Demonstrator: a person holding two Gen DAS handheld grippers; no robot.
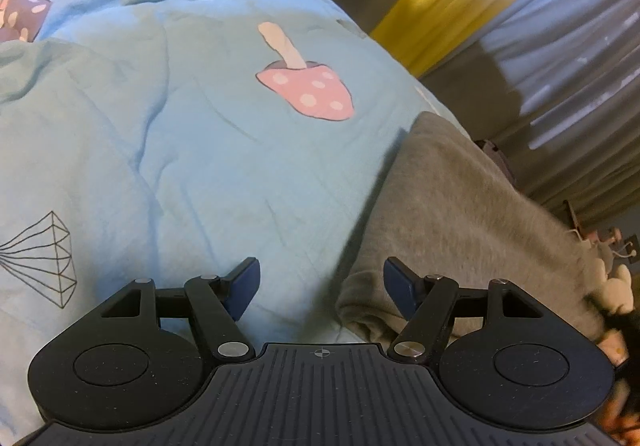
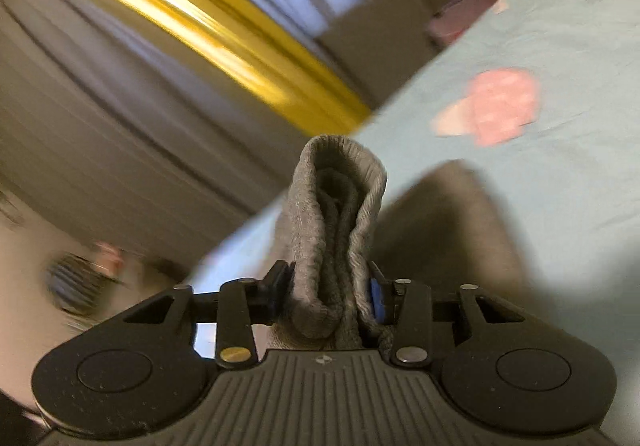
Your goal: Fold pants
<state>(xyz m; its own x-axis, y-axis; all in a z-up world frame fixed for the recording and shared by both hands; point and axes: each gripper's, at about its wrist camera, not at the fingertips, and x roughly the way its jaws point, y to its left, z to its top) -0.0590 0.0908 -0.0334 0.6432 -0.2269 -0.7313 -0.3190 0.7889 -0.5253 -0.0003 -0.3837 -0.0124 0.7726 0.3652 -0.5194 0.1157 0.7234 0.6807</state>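
The grey pants [image 1: 460, 214] lie on a light blue bed cover [image 1: 180, 134], reaching from the lower middle to the right in the left wrist view. My left gripper [image 1: 322, 290] is open and empty, hovering just above the near edge of the pants. My right gripper [image 2: 330, 298] is shut on a bunched, ribbed fold of the grey pants [image 2: 336, 214], which stands up between the fingers. The right wrist view is motion-blurred.
The bed cover has a pink mushroom print [image 1: 308, 86] and a diamond outline [image 1: 44, 258]. Yellow and grey curtains [image 1: 520, 6] hang beyond the bed's far edge. Small cluttered items [image 1: 612, 278] lie at the right past the pants.
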